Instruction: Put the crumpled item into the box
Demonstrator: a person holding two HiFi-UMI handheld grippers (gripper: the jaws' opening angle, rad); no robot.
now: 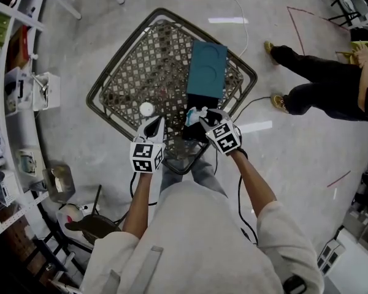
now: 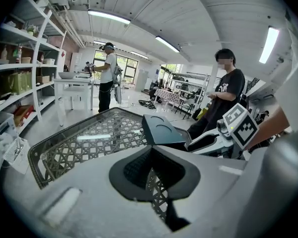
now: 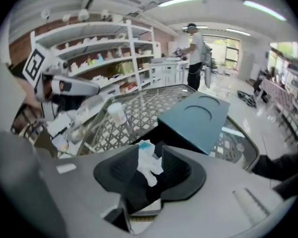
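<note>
Table (image 3: 139, 114) below; crumpled item (image 3: 148, 163) between right fingers (image 3: 120, 168)

Teal box lid (image 1: 207, 69) blocks the right; tabletop (image 1: 144, 72) left of it lies open.

A workshop or lab room is suggested, though its far end is shown too small for certainty. A bare grey floor (image 1: 294, 182) is seen, marked with red lines (image 1: 296, 32) and crossed by a cable (image 1: 246, 26). White metal shelves (image 3: 109, 63) loaded with bottles and boxes are ranged along the left of the frame. Strip lights (image 2: 109, 18) are fixed overhead, and work tables (image 2: 74, 81) are set out at the back.
</note>
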